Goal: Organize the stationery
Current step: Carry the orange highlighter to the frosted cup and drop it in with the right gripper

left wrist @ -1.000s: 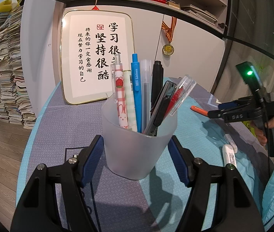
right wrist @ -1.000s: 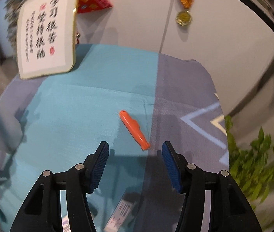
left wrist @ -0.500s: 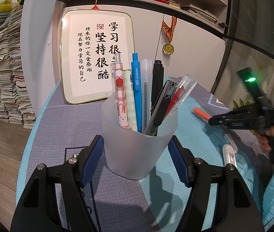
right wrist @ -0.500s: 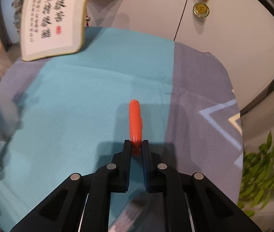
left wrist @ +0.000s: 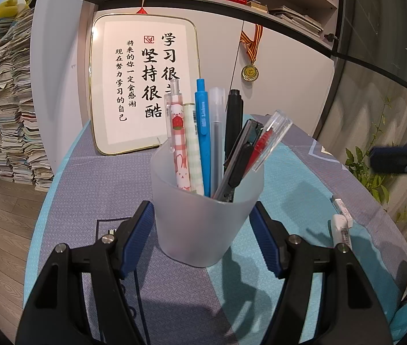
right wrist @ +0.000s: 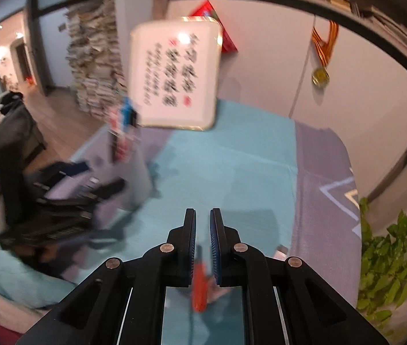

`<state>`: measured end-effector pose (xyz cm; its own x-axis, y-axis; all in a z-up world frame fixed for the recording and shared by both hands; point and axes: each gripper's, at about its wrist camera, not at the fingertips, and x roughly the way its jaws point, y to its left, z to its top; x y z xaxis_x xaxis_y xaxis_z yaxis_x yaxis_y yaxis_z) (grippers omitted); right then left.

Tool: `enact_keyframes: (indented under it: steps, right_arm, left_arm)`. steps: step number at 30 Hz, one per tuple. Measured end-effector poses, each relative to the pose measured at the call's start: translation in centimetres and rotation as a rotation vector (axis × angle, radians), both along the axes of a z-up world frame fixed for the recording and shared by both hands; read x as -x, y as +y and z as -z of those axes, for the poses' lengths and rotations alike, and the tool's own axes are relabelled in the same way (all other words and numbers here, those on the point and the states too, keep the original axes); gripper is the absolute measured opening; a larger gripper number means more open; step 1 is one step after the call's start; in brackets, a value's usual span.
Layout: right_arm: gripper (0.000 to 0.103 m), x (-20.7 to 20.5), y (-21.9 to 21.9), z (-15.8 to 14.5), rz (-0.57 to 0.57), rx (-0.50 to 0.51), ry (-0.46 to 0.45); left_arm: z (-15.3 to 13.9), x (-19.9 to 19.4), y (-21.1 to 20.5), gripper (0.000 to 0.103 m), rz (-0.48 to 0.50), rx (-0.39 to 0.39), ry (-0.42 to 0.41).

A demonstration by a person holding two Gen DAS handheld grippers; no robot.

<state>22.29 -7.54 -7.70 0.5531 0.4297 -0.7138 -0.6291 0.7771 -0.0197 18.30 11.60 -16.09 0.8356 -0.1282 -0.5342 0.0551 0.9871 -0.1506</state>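
A frosted plastic cup (left wrist: 203, 215) holding several pens stands on the table between the fingers of my left gripper (left wrist: 203, 238), whose blue pads sit against its sides. My right gripper (right wrist: 203, 224) is shut on an orange pen (right wrist: 199, 287) that hangs down between and behind the pads, lifted above the table. The view is motion-blurred. The cup shows blurred at the left of the right wrist view (right wrist: 137, 178). The right gripper appears at the right edge of the left wrist view (left wrist: 396, 159).
Two white stationery items (left wrist: 343, 224) lie on the blue-grey tablecloth (left wrist: 88, 189) at right. A framed calligraphy board (left wrist: 143, 86) leans on the wall behind. A medal (left wrist: 250, 72) hangs on the wall. A green plant (right wrist: 390, 258) stands beyond the right table edge.
My right gripper closed on the orange pen, lifted it off the cloth and swung up and leftward toward the cup. The left gripper and cup have not moved.
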Motion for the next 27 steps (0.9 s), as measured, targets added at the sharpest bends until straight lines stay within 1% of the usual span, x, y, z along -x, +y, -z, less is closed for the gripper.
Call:
enact_keyframes:
  steps: [2, 4, 5, 6, 8, 9, 11, 12, 14, 16, 18, 20, 25, 27]
  right_arm:
    - [0.009, 0.6, 0.4, -1.0, -0.012, -0.020, -0.036]
    - [0.009, 0.6, 0.8, -1.1, -0.019, 0.002, -0.052]
    - [0.009, 0.3, 0.6, -0.8, -0.009, 0.006, -0.034]
    - [0.009, -0.3, 0.1, -0.2, 0.018, 0.000, 0.008]
    - [0.009, -1.6, -1.2, 1.5, 0.073, -0.026, 0.121]
    - [0.009, -1.8, -1.7, 2.5, 0.078, -0.027, 0.155]
    - [0.009, -1.3, -1.6, 4.1, 0.038, 0.004, 0.193]
    - [0.009, -0.4, -1.1, 5.1, -0.013, 0.033, 0.208]
    - [0.010, 1.3, -0.2, 6.3, -0.103, 0.076, 0.197]
    - [0.011, 3.4, 1.0, 7.6, -0.190, 0.142, 0.170]
    - [0.014, 4.5, 1.7, 8.9, -0.226, 0.197, 0.156]
    - [0.016, 4.8, 1.8, 10.0, -0.220, 0.226, 0.165]
    - [0.017, 3.9, 0.6, 10.7, -0.162, 0.160, 0.203]
    - [0.017, 3.5, 0.3, 11.0, -0.157, 0.140, 0.226]
  left_arm:
    - [0.0, 0.0, 0.0, 0.067, 0.000, 0.000, 0.000]
    - [0.0, 0.0, 0.0, 0.067, 0.000, 0.002, 0.000]
    - [0.0, 0.0, 0.0, 0.067, 0.000, 0.003, 0.000]
    - [0.1, 0.1, 0.0, 0.067, 0.000, 0.003, 0.001]
    - [0.1, 0.1, -0.1, 0.067, 0.000, 0.002, 0.001]
    - [0.1, 0.1, 0.0, 0.067, 0.000, 0.002, 0.001]
    - [0.1, 0.1, 0.0, 0.068, -0.001, 0.001, 0.002]
    - [0.1, 0.1, 0.0, 0.068, -0.001, 0.001, 0.001]
    - [0.1, 0.1, 0.0, 0.068, -0.001, 0.002, 0.001]
    - [0.1, 0.1, 0.0, 0.068, -0.001, 0.002, 0.002]
    - [0.1, 0.1, 0.0, 0.068, 0.000, 0.001, 0.004]
    - [0.1, 0.1, 0.1, 0.068, 0.000, 0.002, 0.004]
    - [0.1, 0.0, 0.1, 0.068, 0.000, 0.001, 0.005]
    - [0.1, 0.0, 0.1, 0.068, 0.000, 0.001, 0.005]
